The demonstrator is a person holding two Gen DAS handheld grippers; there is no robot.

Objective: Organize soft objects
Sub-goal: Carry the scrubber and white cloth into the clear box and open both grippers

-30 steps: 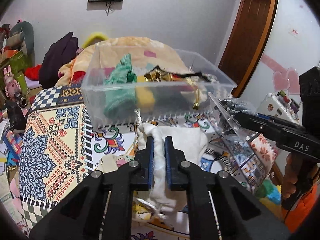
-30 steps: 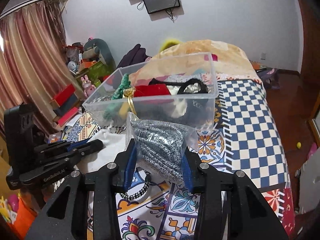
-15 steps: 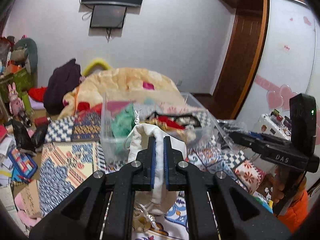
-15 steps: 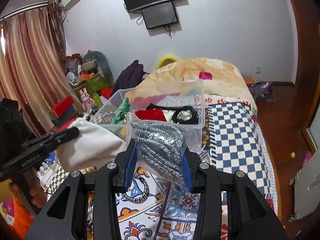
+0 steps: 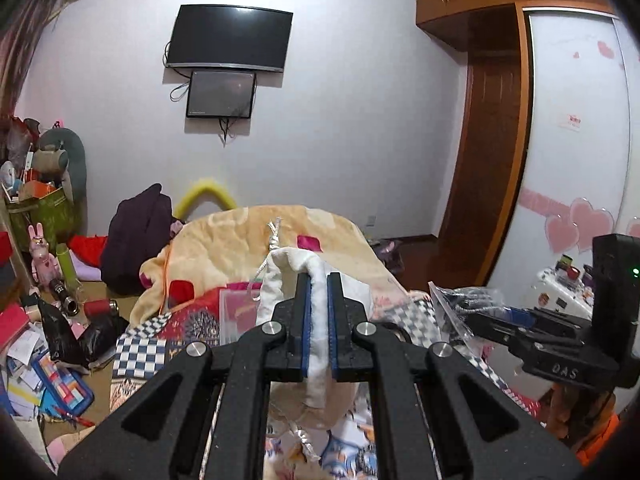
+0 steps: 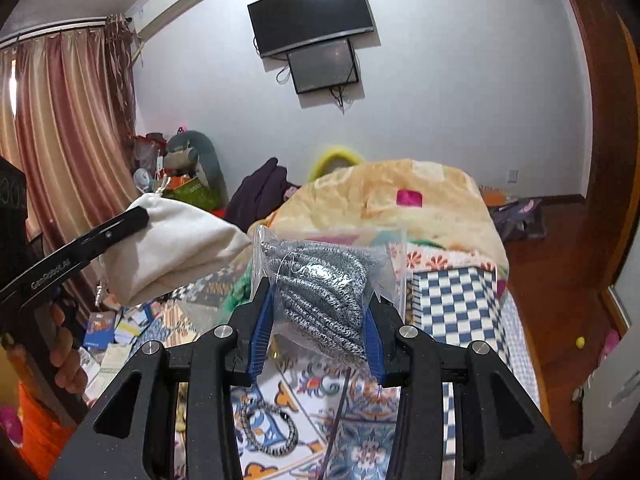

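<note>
I have the white pouch [image 5: 318, 320] clamped in my left claw [image 5: 319, 322]; the blue pads pinch a fold of its cloth, and the pouch hangs in the air above the bed. Its drawstring knot [image 5: 274, 236] sticks up over the top edge. From the right wrist view the same pouch [image 6: 176, 248] bulges out sideways from the left claw [image 6: 136, 216], held high and well apart from the bedspread.

My right claw [image 6: 316, 332] is clenched on the bagged scourer [image 6: 320, 280]: a grey metallic coil sealed in a clear plastic bag, gripped across its width between the blue pads. It is also raised, just in front of the clear bin [image 6: 396, 256], whose wall shows behind the bag. In the left wrist view the bag [image 5: 452, 300] juts from the tip of the right claw [image 5: 472, 316].

Readable markings: the left claw body reads "GenRobot.AI" [image 6: 50, 274]; the right claw body reads "DAS" [image 5: 564, 370], with a green lamp [image 5: 635, 271] lit on its upright block.

Below lies the patterned bedspread [image 6: 456, 304], with a checked blue-and-white section at right. A braided cord loop [image 6: 268, 428] lies on it near my right claw. A beige blanket [image 6: 400, 196] is heaped beyond the bin. Two dark screens [image 6: 316, 32] are mounted on the far wall.
</note>
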